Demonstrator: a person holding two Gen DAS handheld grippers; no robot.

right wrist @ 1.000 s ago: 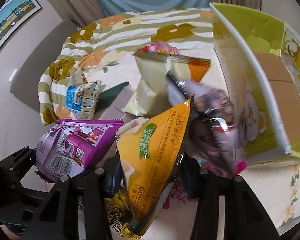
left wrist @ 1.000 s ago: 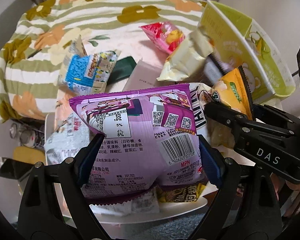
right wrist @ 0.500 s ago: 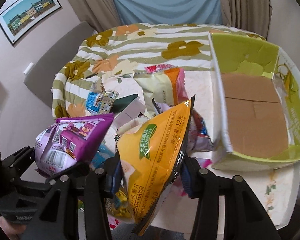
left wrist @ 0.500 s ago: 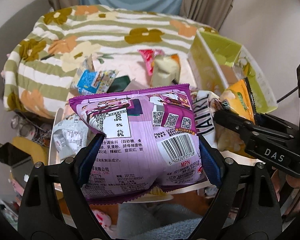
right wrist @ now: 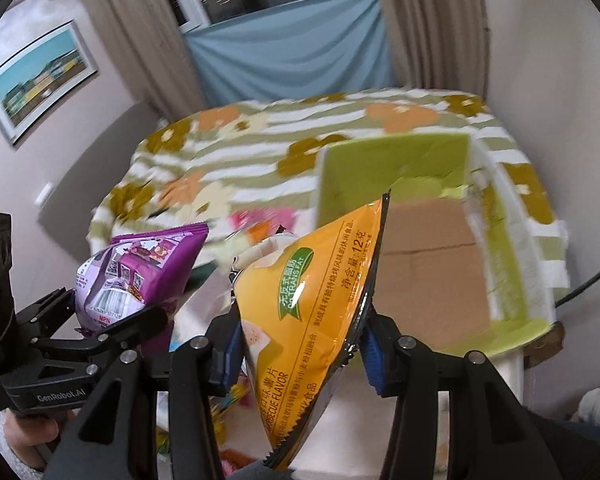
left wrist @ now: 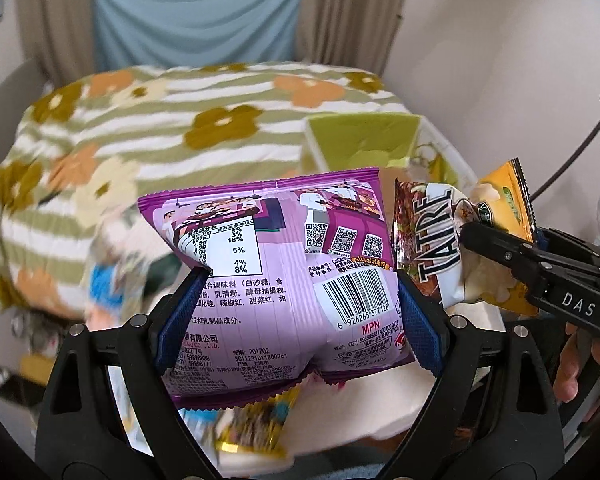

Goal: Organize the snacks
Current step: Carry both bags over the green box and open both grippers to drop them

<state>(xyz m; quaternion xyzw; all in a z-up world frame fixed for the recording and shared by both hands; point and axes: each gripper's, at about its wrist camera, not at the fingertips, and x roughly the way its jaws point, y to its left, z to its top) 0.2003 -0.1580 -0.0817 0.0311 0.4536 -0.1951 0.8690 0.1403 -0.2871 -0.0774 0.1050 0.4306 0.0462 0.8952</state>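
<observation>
- Left gripper [left wrist: 300,312] pinches purple snack bag [left wrist: 276,280] across its width, held above the table.
- Right gripper [right wrist: 298,346] clamps yellow chip bag [right wrist: 312,308] by a narrow edge; the bag could slip or swing while carried toward the green cardboard box [right wrist: 420,240].
- Loose snacks underneath are blurred and unreadable; the "TATRE" packet [left wrist: 432,248] is partly hidden.

A home, most likely a bedroom: a bed under a striped floral blanket [right wrist: 284,148] fills the middle, beige curtains [right wrist: 140,40] and a blue cloth [right wrist: 288,64] cover the far window, and a framed picture [right wrist: 36,84] hangs on the left wall (a coloured street scene, blurred).
</observation>
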